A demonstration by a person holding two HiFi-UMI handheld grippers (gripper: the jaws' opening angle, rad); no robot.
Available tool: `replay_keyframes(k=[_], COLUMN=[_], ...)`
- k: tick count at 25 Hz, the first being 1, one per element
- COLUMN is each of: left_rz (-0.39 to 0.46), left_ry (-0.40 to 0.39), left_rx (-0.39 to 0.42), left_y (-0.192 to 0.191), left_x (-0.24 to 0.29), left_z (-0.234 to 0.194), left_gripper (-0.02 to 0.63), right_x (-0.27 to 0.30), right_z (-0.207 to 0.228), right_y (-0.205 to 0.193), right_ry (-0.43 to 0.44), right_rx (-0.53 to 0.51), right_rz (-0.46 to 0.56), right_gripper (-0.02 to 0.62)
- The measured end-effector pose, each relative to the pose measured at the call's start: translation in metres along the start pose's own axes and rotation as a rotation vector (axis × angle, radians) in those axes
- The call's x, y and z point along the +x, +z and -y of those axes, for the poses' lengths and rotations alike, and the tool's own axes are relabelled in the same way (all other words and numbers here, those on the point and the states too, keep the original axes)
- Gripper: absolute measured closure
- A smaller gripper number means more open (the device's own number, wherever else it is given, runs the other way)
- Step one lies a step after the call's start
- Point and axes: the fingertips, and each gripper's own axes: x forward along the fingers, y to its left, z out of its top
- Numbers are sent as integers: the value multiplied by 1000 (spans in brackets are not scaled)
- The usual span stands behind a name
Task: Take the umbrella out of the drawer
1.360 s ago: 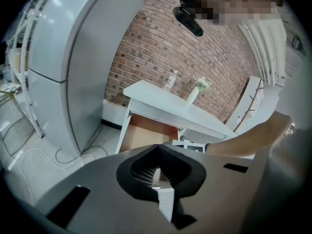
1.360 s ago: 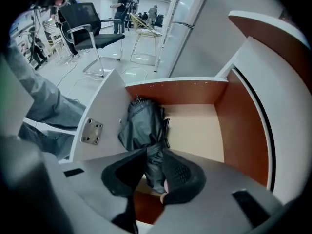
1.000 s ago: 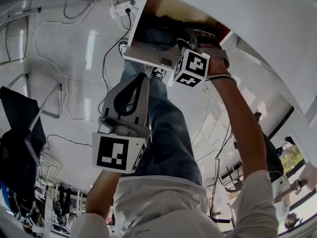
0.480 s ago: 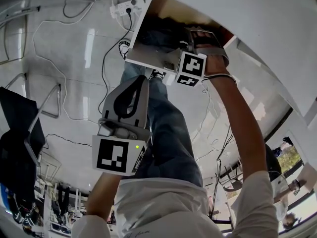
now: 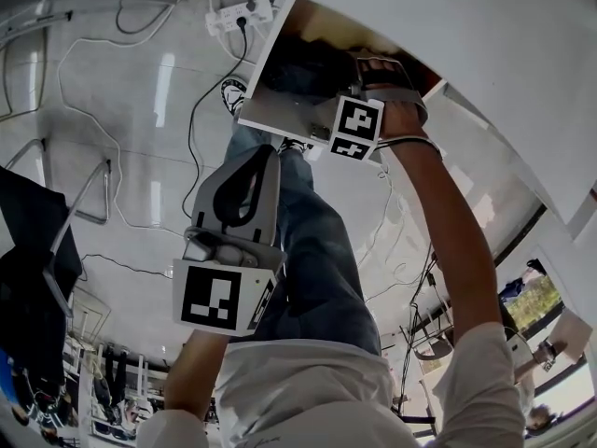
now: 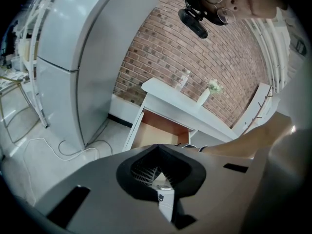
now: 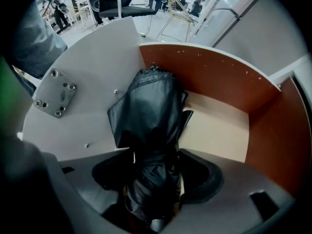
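The folded black umbrella (image 7: pixel 153 113) lies in the open drawer (image 7: pixel 209 74), which has brown inner walls and a white front (image 5: pixel 280 115). My right gripper (image 7: pixel 155 155) points steeply down into the drawer. Its jaws have just been opening and stand wide, with the umbrella between them and filling most of the gap. In the head view its marker cube (image 5: pixel 354 129) hides the jaws, and the umbrella (image 5: pixel 298 68) shows only as a dark shape. My left gripper (image 5: pixel 264 154) hangs shut and holds nothing, out over the floor in front of the drawer.
A power strip (image 5: pixel 238 15) and loose cables (image 5: pixel 198 110) lie on the shiny floor left of the drawer. The person's jeans-clad legs (image 5: pixel 317 241) stand before it. A dark chair (image 5: pixel 37 250) is at the far left. A tall white cabinet (image 6: pixel 73 57) stands beside the desk (image 6: pixel 185 101).
The right gripper has sunk deeper into the drawer, its marker cube shifting up the picture and looking smaller. The left gripper has stayed where it was.
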Motion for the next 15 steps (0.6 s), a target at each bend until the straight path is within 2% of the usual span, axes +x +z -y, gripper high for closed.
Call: replay_keyframes(k=[15], left_rz=[-6], left_ry=[10], left_rx=[-26], left_y=[4], left_x=[0], left_z=[-13], left_gripper=[589], right_x=[18], right_z=[3], right_y=[0], right_ry=[2], right_rx=[-17], right_rz=[-34], right_gripper=[304])
